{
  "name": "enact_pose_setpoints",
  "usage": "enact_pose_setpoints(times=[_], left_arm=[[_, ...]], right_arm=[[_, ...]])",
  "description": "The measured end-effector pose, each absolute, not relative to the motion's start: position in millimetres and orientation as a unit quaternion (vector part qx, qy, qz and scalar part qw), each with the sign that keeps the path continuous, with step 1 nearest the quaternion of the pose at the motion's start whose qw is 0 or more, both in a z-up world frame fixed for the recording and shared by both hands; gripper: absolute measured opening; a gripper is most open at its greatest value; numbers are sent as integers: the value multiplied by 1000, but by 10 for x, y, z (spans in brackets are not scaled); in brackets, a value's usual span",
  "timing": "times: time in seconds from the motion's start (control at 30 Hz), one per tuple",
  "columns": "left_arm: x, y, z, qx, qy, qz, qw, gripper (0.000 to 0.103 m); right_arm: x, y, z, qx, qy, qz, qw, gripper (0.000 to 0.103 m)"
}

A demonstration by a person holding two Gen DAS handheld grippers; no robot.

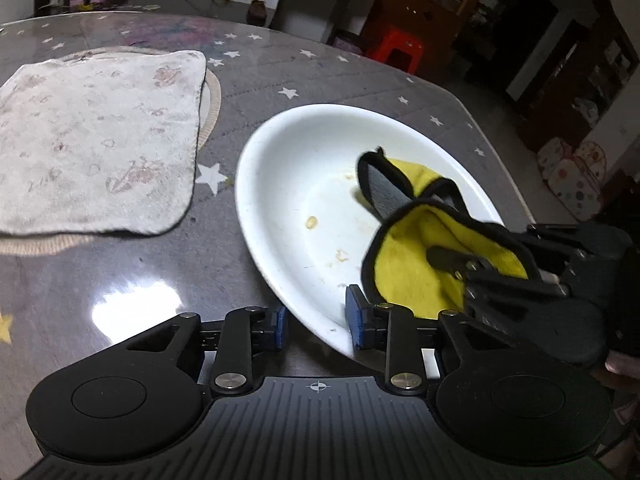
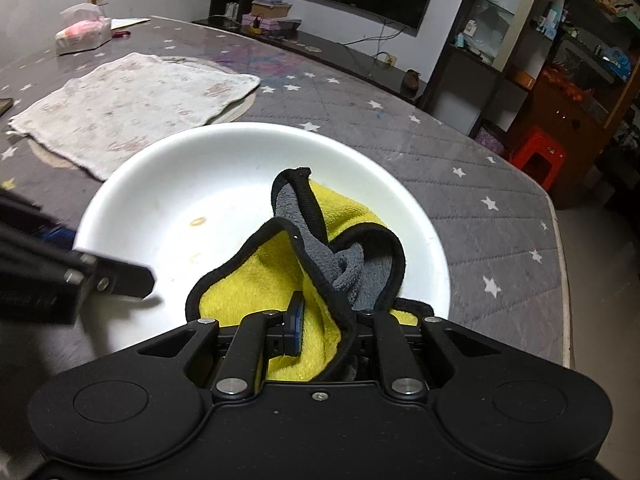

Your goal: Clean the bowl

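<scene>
The right gripper [image 2: 320, 336], clamped on the cloth [image 2: 256, 280], is nearer the stains [image 2: 198, 222], ahead-left of its fingers, while the left gripper [image 1: 316, 326] pinches the bowl [image 1: 296, 184] rim.

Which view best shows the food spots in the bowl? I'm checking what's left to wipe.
Left wrist view: the bowl floor shows several food spots. The right wrist view shows one clear spot; the yellow cloth covers much.
</scene>
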State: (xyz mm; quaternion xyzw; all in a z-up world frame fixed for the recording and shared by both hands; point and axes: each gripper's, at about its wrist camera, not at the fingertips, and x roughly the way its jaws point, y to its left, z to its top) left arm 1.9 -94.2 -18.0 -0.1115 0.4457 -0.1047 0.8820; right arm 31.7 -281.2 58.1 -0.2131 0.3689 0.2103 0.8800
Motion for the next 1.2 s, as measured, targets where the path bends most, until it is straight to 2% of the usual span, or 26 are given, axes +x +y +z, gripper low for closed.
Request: enact_pose_setpoints(times=[0.23, 0.47, 1.2], left_arm=[[230, -861, -134, -30, 447, -127, 885, 25], [397, -905, -138, 20, 441, -141, 886, 27], [400, -901, -186, 14, 429, -143, 892, 31]], right_arm=[[149, -2758, 633, -215, 380, 238, 868, 16], [137, -2713, 640, -209, 382, 244, 866, 16], [755, -2808, 505, -203, 358, 189, 892, 15]])
